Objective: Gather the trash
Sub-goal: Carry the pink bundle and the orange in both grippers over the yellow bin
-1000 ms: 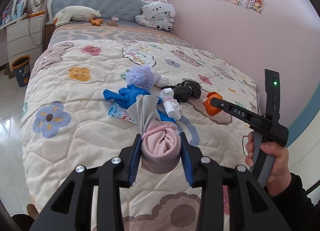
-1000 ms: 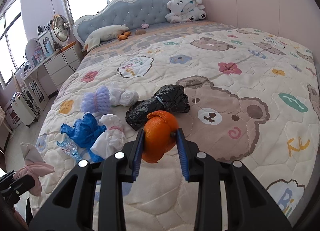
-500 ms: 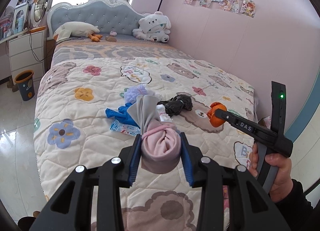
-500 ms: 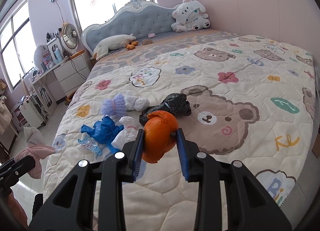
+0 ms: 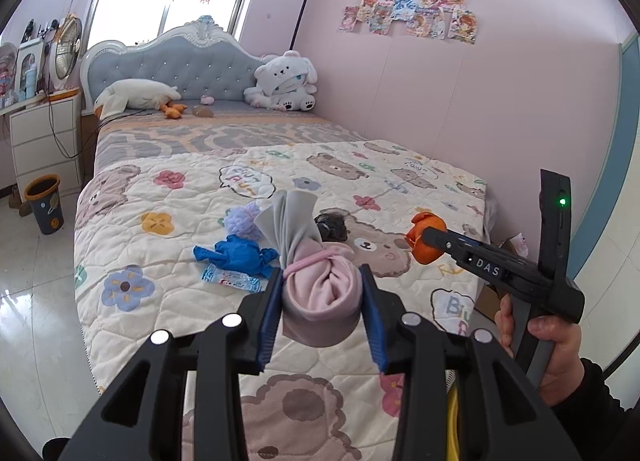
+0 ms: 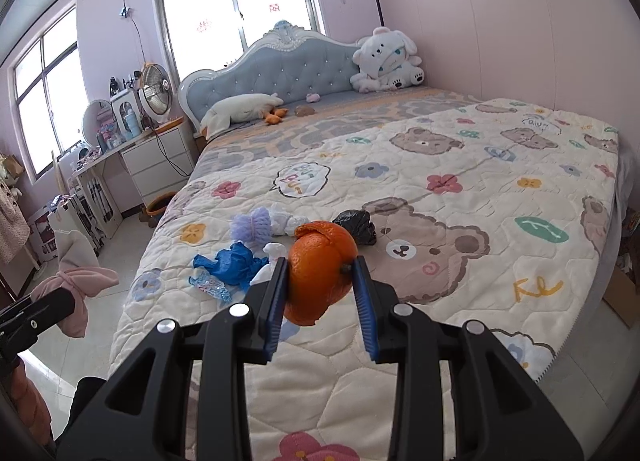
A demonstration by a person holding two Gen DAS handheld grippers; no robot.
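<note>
Both grippers loaded above the quilt — left gripper clamping a pink-grey tied cloth bundle, right gripper clamping an orange peel — small dark wastebasket far left, nearer the left hand.

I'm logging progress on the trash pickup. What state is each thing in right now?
left tool: shut on the pink bundle, held off the bed
right tool: shut on the orange peel, held off the bed
blue glove: crumpled, on the quilt
black bag: scrunched, on the quilt
wrapper: lying flat
</note>
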